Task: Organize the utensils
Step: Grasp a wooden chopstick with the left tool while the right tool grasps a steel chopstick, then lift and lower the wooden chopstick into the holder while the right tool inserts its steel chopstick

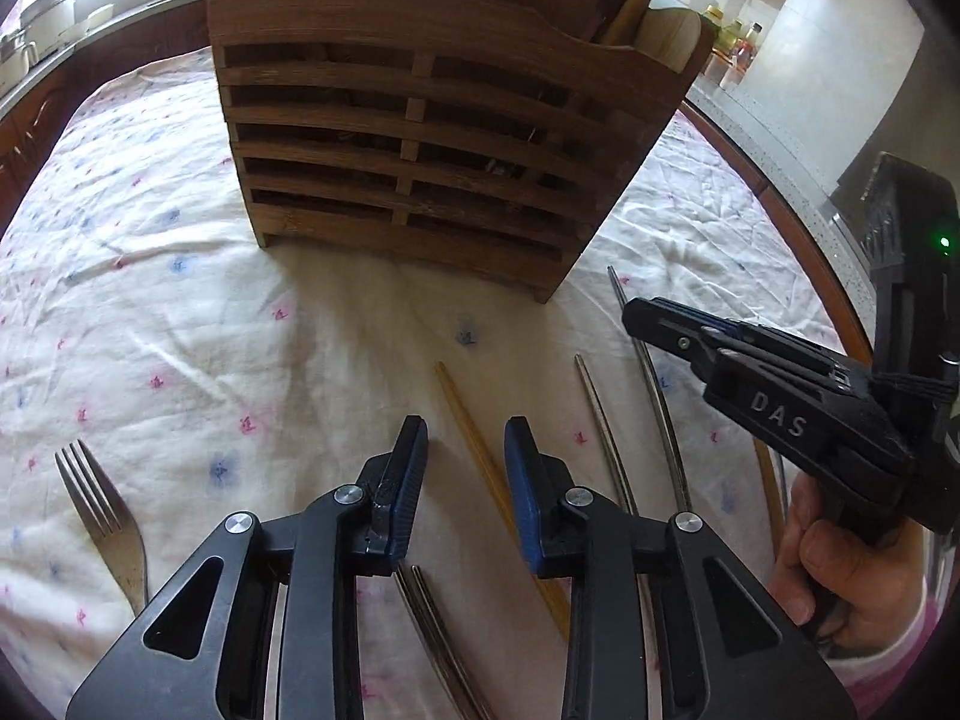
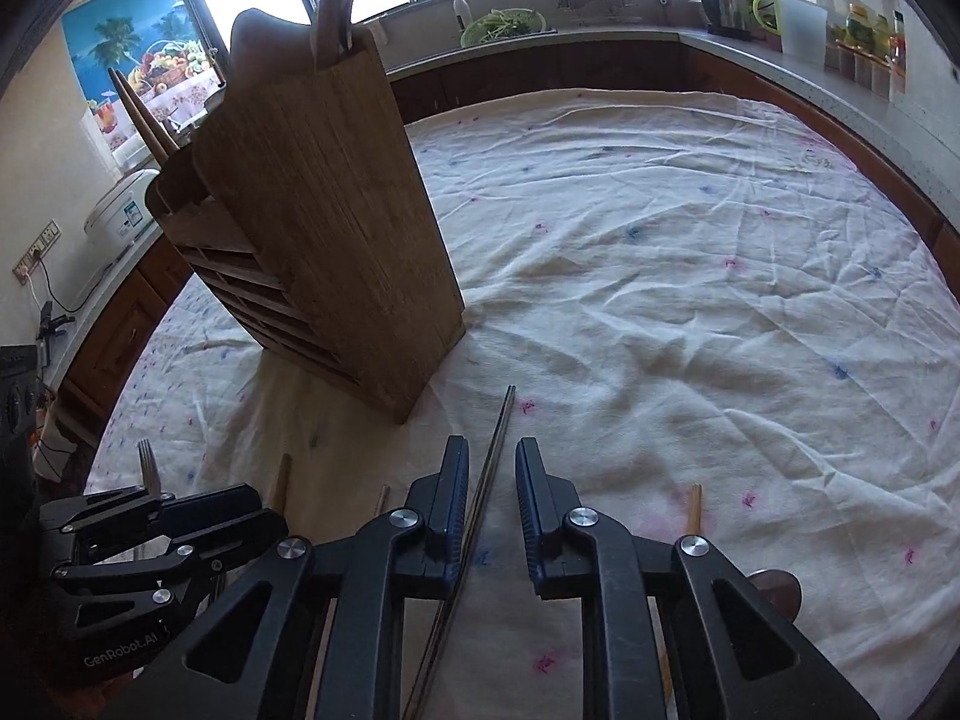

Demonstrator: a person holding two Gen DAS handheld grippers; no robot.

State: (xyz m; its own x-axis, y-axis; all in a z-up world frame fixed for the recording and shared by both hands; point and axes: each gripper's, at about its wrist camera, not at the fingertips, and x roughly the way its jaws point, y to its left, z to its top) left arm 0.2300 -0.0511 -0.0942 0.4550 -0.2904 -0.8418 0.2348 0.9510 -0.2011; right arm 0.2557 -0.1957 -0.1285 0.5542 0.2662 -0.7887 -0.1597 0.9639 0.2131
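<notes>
step: pick up | left claw point(image 1: 465, 447): narrow, empty, astride the wooden chopstick point(image 1: 474, 438) on the cloth-covered surface point(image 1: 180, 312) | right claw point(image 2: 492, 468): narrow, empty, metal chopsticks point(image 2: 501, 426) between pads | tip: settle lower, centre each stick, then pinch | goal: wooden holder point(image 1: 420, 138) just beyond

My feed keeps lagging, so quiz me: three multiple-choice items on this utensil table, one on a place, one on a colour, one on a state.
1. Where does the fork lie?
A. left of the left gripper
B. inside the wooden holder
C. under the right gripper

2. What colour is the tablecloth?
A. solid green
B. white with small pink and blue marks
C. black

3. What passes between the right gripper's fingers?
A. a spoon
B. nothing
C. metal chopsticks

Answers: A, it rests on the cloth at the left; B, pale printed fabric; C, the thin metal rods run through the gap.
</notes>
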